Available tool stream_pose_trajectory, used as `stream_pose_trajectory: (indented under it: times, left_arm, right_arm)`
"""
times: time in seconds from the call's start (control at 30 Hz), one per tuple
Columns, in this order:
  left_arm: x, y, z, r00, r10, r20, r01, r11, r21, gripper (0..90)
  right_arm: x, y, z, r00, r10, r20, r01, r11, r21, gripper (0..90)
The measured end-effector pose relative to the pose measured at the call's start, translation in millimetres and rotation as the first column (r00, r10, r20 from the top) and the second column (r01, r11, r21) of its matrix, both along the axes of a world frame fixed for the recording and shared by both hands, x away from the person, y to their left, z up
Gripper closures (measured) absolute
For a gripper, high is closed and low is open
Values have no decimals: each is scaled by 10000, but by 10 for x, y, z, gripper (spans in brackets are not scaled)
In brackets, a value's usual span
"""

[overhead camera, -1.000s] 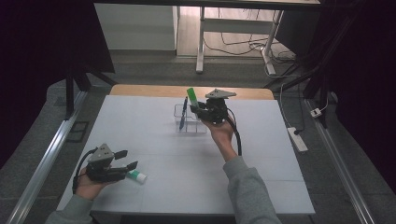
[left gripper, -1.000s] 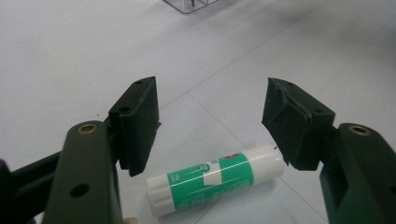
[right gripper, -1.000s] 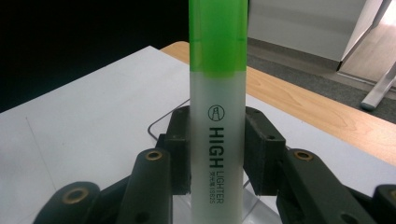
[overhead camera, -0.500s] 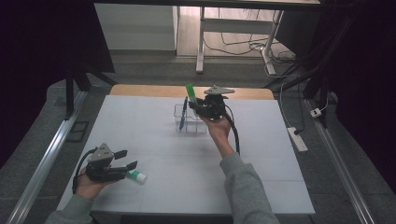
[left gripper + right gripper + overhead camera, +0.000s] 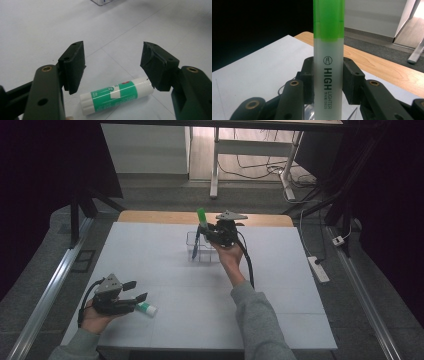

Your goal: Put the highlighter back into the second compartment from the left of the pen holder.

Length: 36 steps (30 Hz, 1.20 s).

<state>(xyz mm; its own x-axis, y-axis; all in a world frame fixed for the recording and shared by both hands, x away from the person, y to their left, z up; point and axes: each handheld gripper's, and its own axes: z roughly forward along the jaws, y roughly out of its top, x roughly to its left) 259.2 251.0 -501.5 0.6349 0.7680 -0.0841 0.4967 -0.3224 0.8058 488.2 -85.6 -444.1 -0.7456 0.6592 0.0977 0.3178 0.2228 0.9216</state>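
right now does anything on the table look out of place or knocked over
Nothing stands out. The glue stick lies flat on the white table between the open left gripper jaws, and the right gripper holds the green highlighter upright over the clear organizer.

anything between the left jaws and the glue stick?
Nothing visible. The left gripper hangs open over the glue stick, which lies flat on the white table just below the jaws, with bare surface around it.

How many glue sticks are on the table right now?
1: the glue stick lies on the white table between the left gripper's open jaws, near the front-left corner.
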Motion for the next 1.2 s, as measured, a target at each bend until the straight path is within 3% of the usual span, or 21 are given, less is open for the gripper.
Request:
stream_pose_trajectory:
  times: [0.4, 0.5, 0.53, 0.87, 1.2]
  left_arm:
    - [0, 12, 1, 10000, 83, 33, -83, 10000, 5, 358]
    - [-1, 18, 1, 9999, 105, 35, -105, 9999, 5, 358]
    - [-1, 19, 1, 9999, 101, 35, -101, 9999, 4, 358]
    - [-2, 14, 4, 9999, 99, 48, -99, 9999, 45, 358]
    - [0, 16, 7, 9999, 123, 43, -123, 9999, 37, 358]
  right_arm:
    - [36, 41, -63, 10000, 31, -54, -30, 9998, 204, 646]
    - [42, 39, -74, 9999, -72, -126, 75, 9996, 256, 444]
    - [41, 31, -70, 9997, -121, -207, 128, 9993, 341, 422]
    - [-58, -73, 18, 10000, -31, -11, 31, 9999, 168, 391]
    - [-168, -264, 42, 9998, 140, -113, -140, 9999, 23, 392]
